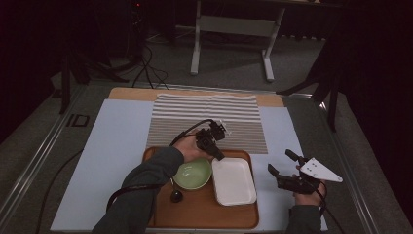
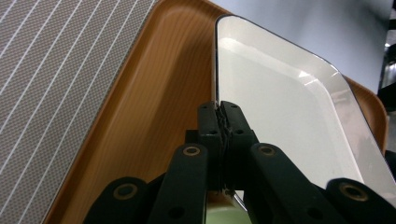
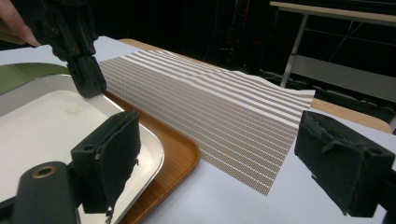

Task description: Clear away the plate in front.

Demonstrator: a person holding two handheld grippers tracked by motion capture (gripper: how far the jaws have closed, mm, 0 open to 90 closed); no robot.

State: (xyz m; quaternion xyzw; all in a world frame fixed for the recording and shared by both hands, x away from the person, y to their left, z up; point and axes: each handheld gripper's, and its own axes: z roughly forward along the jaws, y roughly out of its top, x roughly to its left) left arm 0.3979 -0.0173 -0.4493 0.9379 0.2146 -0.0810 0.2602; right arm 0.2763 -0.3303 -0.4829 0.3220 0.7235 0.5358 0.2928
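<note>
Left gripper (image 2: 223, 122) pinches the white tray's (image 2: 289, 112) far-left corner rim, jaws nearly closed on it; tray sits on the wooden tray's (image 1: 195, 207) right half beside the bowl (image 1: 191, 174). Right gripper (image 1: 281, 168) waits wide open off the right edge (should probably support the near side). Lift level, slowly.

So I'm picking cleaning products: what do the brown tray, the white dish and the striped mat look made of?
The brown tray looks like wood or wood-look laminate: visible grain, satin sheen. The white dish, whose rim the left tool pinches, seems glossy enamel, melamine or glazed ceramic; its thin rim reflects light. The striped mat appears to be woven fabric or vinyl mesh, matte with fine dotted texture.
</note>
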